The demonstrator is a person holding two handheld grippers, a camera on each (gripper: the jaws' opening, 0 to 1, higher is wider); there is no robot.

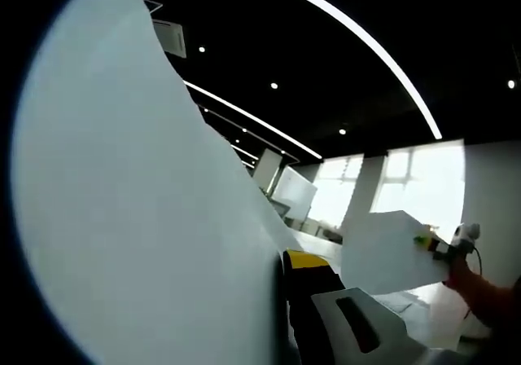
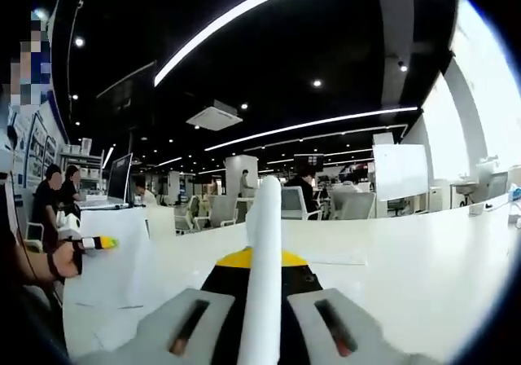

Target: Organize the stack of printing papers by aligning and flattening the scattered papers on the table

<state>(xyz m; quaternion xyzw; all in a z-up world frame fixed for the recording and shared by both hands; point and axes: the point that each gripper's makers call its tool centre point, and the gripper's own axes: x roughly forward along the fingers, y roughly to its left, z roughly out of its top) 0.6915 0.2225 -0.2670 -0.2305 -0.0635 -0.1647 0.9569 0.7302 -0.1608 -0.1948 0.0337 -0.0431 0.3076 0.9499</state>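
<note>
While no writing readable, both hand-held grippers, left (image 1: 326,316) and right (image 2: 264,320), clamp paper sheets (image 2: 264,251).

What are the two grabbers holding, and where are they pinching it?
Each holds white paper. The right gripper pinches a paper sheet edge-on by its lower edge. The left gripper pinches a big sheet near its bottom edge.

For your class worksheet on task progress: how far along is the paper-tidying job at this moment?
Done: the papers are off the table and gathered; no squared, flat stack lies there yet. In hand: the right gripper is shut on the paper stack, seen edge-on, and the left gripper pinches it too, sheets curving upward. Left: aligning the edges and laying the stack flat.
</note>
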